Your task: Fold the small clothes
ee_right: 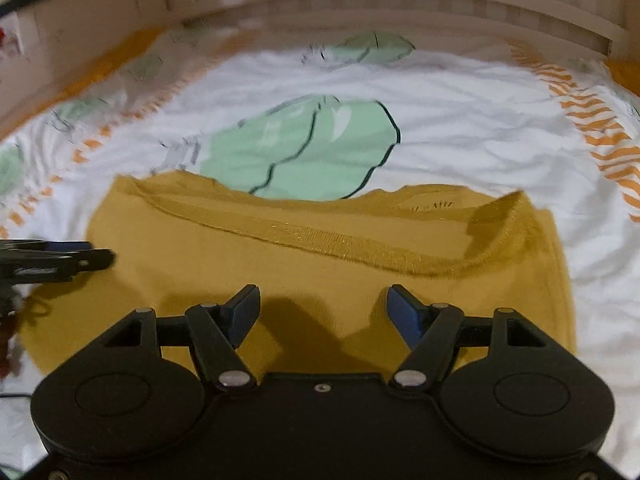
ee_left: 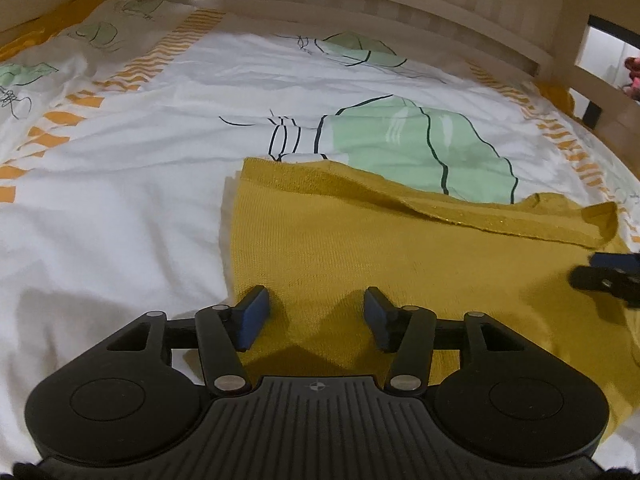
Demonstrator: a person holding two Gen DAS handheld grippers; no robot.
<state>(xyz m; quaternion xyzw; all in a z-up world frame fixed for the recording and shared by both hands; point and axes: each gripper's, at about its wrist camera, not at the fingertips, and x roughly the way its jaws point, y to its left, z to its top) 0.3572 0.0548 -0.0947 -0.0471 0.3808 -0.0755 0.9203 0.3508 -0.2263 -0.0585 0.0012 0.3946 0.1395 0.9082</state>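
**Both claws over the mustard garment, mid-fold**

We have the mustard knit garment lying flat on the bed, on the white printed bedsheet, with a ribbed edge turned over across its far side. Our left claw hangs over the garment's near left part, spread wide and holding nothing. Our right claw sits over the near right part, equally wide and empty. We judge one fold is laid and the next is pending. The next move calls for lowering both claws to the near hem, pinching the cloth, and carrying it evenly toward the far edge.
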